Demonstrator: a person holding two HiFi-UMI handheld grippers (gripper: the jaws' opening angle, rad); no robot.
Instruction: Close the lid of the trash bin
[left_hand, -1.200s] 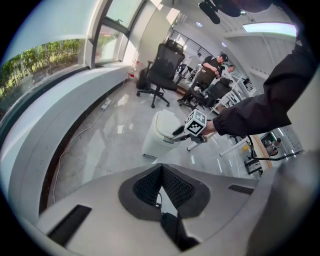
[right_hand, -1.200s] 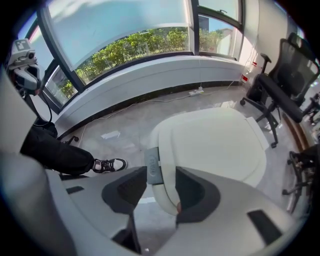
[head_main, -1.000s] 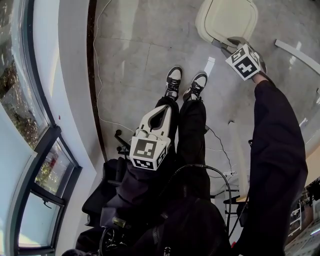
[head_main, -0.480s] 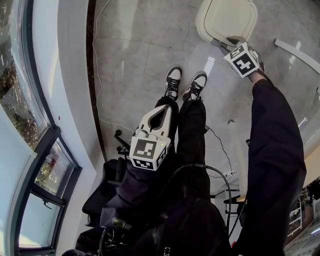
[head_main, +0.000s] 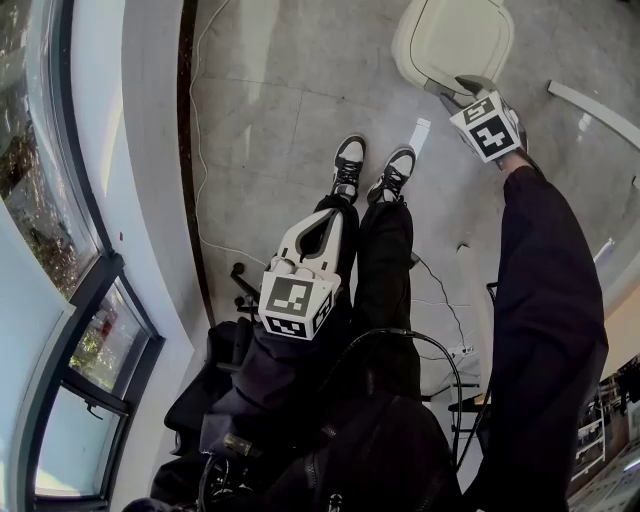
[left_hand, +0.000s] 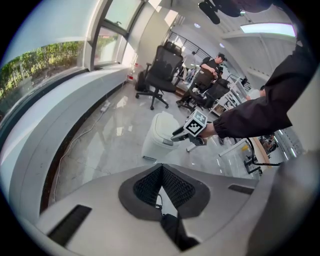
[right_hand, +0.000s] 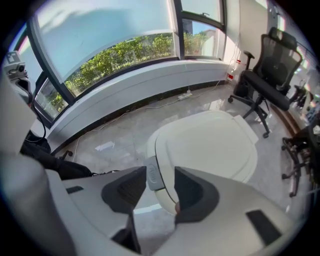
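The cream trash bin stands on the floor ahead of my feet, its lid lying flat on the body. My right gripper is at the bin's near rim. In the right gripper view its jaws stand open on either side of the grey tab at the lid's front edge. My left gripper rests against my thigh, jaws shut on nothing. The left gripper view shows the bin and the right gripper's marker cube farther off.
A curved window wall runs along the left, with a white cable on the floor beside it. Black office chairs stand beyond the bin. A black bag lies behind my legs, and a desk edge is at the right.
Almost nothing: the right gripper stays at the bin's front rim with only a slight shift, and the left gripper has not moved.
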